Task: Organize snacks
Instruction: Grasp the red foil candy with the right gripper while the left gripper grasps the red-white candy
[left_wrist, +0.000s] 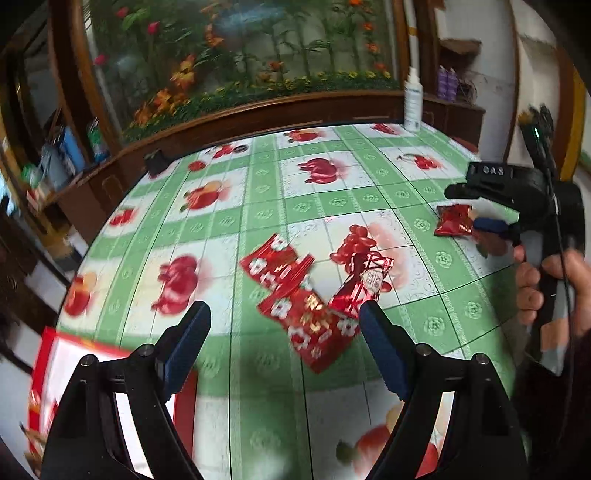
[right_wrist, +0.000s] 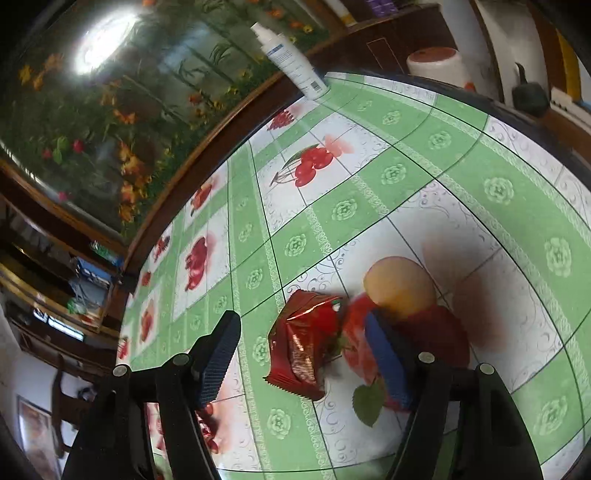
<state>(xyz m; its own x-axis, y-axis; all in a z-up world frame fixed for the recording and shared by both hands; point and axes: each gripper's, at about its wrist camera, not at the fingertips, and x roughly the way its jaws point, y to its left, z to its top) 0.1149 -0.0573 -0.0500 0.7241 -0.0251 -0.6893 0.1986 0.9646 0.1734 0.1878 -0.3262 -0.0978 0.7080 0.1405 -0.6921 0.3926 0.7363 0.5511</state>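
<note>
- Both tongs stand wide apart and carry nothing: the left tongs (left_wrist: 284, 343) hang over a cluster of red packets, and the right tongs (right_wrist: 299, 354) hang over a single red snack packet (right_wrist: 304, 350), whose body lies between the pads without either pad pressing on it.
- Sorting looks barely begun, judging by how things lie: every snack in view is loose on the counter (left_wrist: 332, 199).
- Three flat red packets with white and gold print (left_wrist: 295, 295) overlap one another near the middle of the counter, just ahead of the left tongs; the uppermost, long one (left_wrist: 360, 288) rests beside the right-hand pad.
- That single foil packet shows again in the left wrist view (left_wrist: 453, 220), well apart from the cluster, right below the other tool held in the person's hand (left_wrist: 546, 284).
- A red-rimmed box or tray with a pale inside (left_wrist: 110, 376) sits at the near left corner, partly hidden behind the left tongs. It is probably where the snacks belong, though its contents cannot be made out.
- What is left, then: all four packets.
- Around the work: a white spray bottle (right_wrist: 291, 59) stands at the far edge of the counter, well clear, and a small dark object (left_wrist: 157, 162) sits at the far left edge.
- Red fruit printed on the tablecloth (right_wrist: 306, 166) can be mistaken for packets; the overlap in the cluster makes picking just one harder.
- Nothing solid blocks either reach.
</note>
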